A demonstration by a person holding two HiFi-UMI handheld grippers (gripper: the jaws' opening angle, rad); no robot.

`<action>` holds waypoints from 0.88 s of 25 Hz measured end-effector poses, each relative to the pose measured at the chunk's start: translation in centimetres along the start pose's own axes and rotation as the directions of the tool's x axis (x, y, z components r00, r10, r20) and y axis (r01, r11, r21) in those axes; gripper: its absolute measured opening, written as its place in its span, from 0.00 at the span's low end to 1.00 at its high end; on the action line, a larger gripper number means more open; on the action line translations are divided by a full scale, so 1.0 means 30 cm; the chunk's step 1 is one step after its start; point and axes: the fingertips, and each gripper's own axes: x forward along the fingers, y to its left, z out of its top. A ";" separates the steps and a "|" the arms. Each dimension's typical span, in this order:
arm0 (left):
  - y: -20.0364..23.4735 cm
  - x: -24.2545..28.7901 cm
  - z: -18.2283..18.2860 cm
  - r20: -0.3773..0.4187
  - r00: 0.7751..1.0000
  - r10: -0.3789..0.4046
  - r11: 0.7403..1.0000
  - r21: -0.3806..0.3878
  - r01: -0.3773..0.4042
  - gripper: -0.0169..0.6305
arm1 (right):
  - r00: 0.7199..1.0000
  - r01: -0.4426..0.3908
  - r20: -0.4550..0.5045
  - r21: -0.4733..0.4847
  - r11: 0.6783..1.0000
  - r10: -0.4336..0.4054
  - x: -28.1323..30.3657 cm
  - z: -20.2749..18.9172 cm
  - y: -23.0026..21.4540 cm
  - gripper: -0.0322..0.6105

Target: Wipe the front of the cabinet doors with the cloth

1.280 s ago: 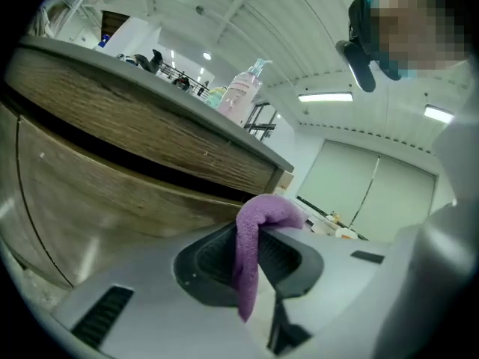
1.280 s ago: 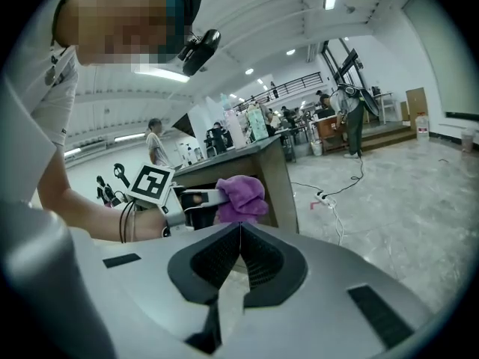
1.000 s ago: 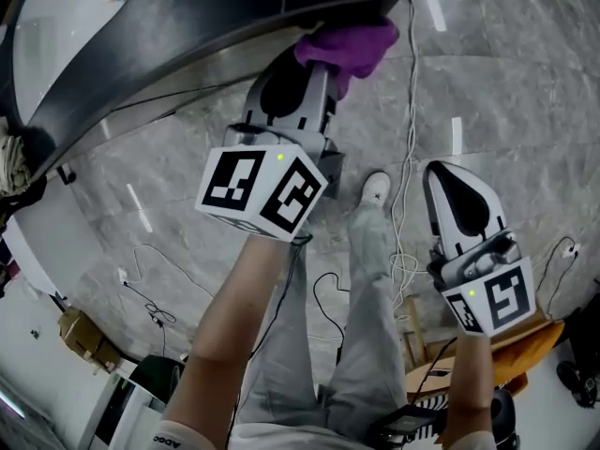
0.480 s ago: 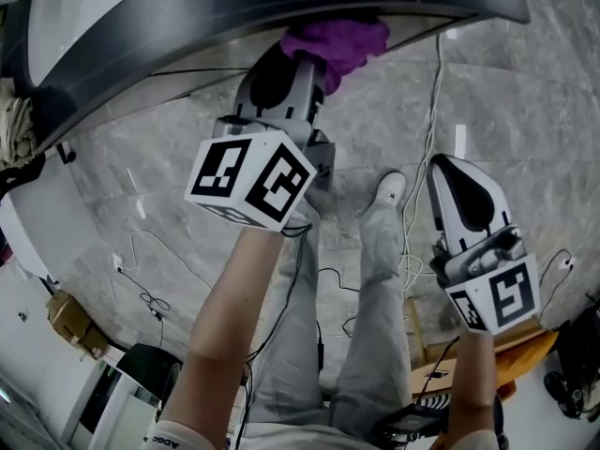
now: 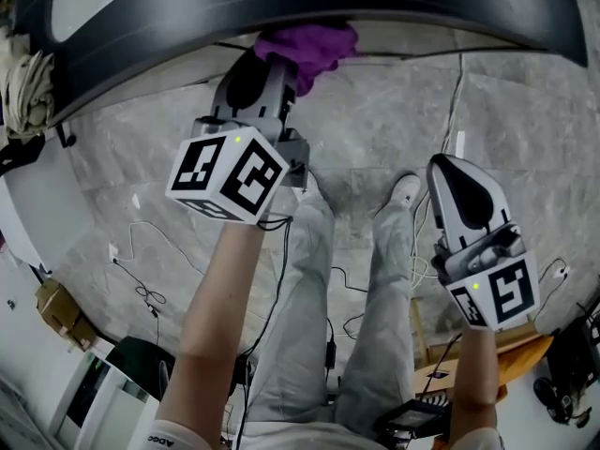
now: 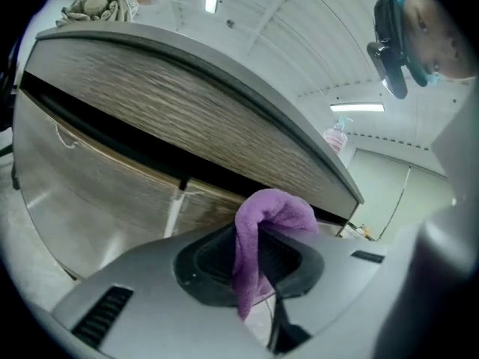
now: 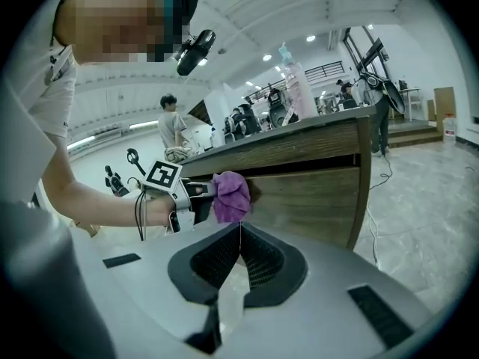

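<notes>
Left gripper (image 6: 253, 256) is clamped on the purple cloth (image 6: 273, 212); a fold hangs down between the jaws and the rest bunches up over the tips. From the right gripper view the cloth (image 7: 230, 195) sits against the front of the wood-grain cabinet door (image 7: 314, 200), up high near the door's left end, just under the dark gap below the countertop (image 7: 299, 137). Looks like it's touching, though the contact spot is hidden behind the cloth. The left gripper's arm comes in from the left there, roughly level.

In the head view the cloth (image 5: 305, 45) pokes out at the edge of the dark countertop (image 5: 281, 12); the left gripper's marker cube is just below it, tilted.

Right gripper (image 7: 239, 254) has its jaws closed together with nothing in them; it's held well apart from the cabinet, low on the right of the head view (image 5: 452, 176), facing the door from a way off.

Other stuff: grey marble floor (image 5: 375, 129) with thin cables (image 5: 141, 270) trailing over it; the person's legs in grey trousers are between the two grippers. A pump bottle (image 7: 298, 88) stands on the countertop, and another person (image 7: 171, 122) is standing far back in the room.
</notes>
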 end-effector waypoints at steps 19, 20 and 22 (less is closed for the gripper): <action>0.156 -0.205 -0.023 0.033 0.989 0.146 0.989 -0.006 -0.146 0.12 | 0.996 -0.087 0.004 -0.020 0.996 0.087 0.028 0.015 0.113 0.09; 0.113 -0.198 -0.061 0.022 0.990 0.141 0.990 -0.007 -0.141 0.12 | 0.996 -0.091 -0.002 -0.020 0.996 0.091 0.002 0.002 0.088 0.09; 0.009 -0.164 -0.148 -0.011 0.992 0.126 0.992 -0.012 -0.126 0.12 | 0.996 -0.091 -0.018 -0.016 0.996 0.090 -0.059 -0.027 0.024 0.09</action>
